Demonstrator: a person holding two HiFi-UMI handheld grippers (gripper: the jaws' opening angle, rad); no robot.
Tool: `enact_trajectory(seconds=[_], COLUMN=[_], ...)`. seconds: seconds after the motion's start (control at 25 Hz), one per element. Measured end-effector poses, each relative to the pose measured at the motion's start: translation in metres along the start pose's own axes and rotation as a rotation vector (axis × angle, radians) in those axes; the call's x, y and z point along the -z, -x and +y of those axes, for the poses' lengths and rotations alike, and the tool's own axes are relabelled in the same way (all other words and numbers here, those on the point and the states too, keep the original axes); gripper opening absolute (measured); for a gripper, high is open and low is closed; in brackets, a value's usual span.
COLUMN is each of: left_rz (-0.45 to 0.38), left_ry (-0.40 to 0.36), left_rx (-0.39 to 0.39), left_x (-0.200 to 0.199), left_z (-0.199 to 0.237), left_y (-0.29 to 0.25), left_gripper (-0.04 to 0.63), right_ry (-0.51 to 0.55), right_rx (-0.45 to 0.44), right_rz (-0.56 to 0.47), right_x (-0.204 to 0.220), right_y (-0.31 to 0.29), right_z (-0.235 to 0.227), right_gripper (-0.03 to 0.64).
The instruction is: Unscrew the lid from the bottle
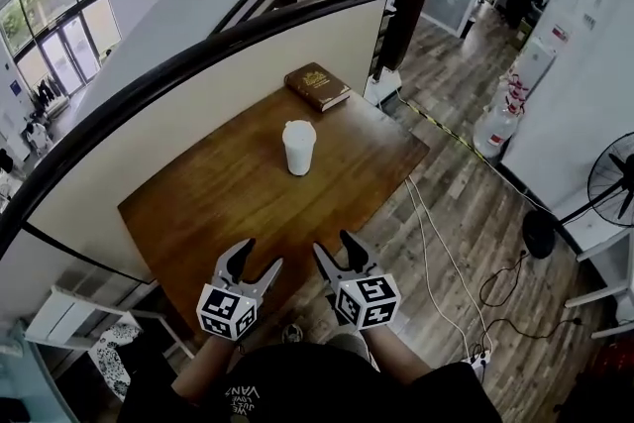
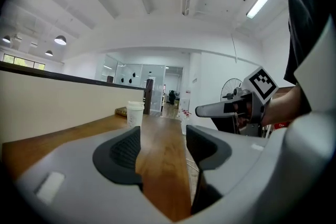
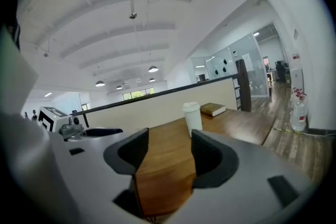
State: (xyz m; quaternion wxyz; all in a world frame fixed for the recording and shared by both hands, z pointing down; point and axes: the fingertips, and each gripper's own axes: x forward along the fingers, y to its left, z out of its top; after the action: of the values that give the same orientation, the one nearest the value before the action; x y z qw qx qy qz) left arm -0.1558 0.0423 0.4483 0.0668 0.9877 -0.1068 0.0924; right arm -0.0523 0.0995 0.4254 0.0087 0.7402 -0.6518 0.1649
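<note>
A person is holding two hand-held grippers out over the near edge of a wooden table, seen from above. A white bottle is standing upright near the middle of the table, and every place below is given from it.

The left gripper is hovering well short of the bottle, on the near side and slightly to the left. Its jaws are standing apart, released, with nothing between them. The left gripper view is showing only bare tabletop in the gap, with the bottle small and far beyond the left jaw.

The right gripper is hovering just beside the left one, also well short of the bottle and slightly to its right. Its jaws are likewise spread and gripping nothing. In the right gripper view the bottle is showing ahead, above the right jaw, not touching it.

The bottle is wearing its white lid, which is sitting closed on top. What is inside cannot be seen.

A brown book is lying flat on the table beyond the bottle, near the far corner and apart from it.
</note>
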Motion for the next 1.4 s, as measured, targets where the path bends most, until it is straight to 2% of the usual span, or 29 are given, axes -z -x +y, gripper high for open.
enact_trajectory(seconds=[0.2,0.48,0.92,1.4], left_rz=[0.002,0.029,0.015,0.024], left_ry=[0.03,0.066,0.099,0.057], left_rx=[-0.012,-0.053,-0.219,-0.363], left_x=[0.0,0.015,0.017,0.032], left_z=[0.019,0.038,0.079,0.124], left_y=[-0.019,-0.052,-0.151,-0.237], left_gripper=[0.265,0.268,0.287,0.321], right_ry=[-0.001,0.007,0.118,0.25], right_rx=[0.013,-0.027,-0.231,-0.464], right_rz=[0.008,0.018,0.076,0.066], right_x=[-0.009,-0.021,-0.043,-0.065], right_y=[-0.026,-0.069,-0.156,-0.22], right_z=[-0.019,-0.051,-0.109,-0.129], right_gripper=[0.221,0.221,0.221,0.221])
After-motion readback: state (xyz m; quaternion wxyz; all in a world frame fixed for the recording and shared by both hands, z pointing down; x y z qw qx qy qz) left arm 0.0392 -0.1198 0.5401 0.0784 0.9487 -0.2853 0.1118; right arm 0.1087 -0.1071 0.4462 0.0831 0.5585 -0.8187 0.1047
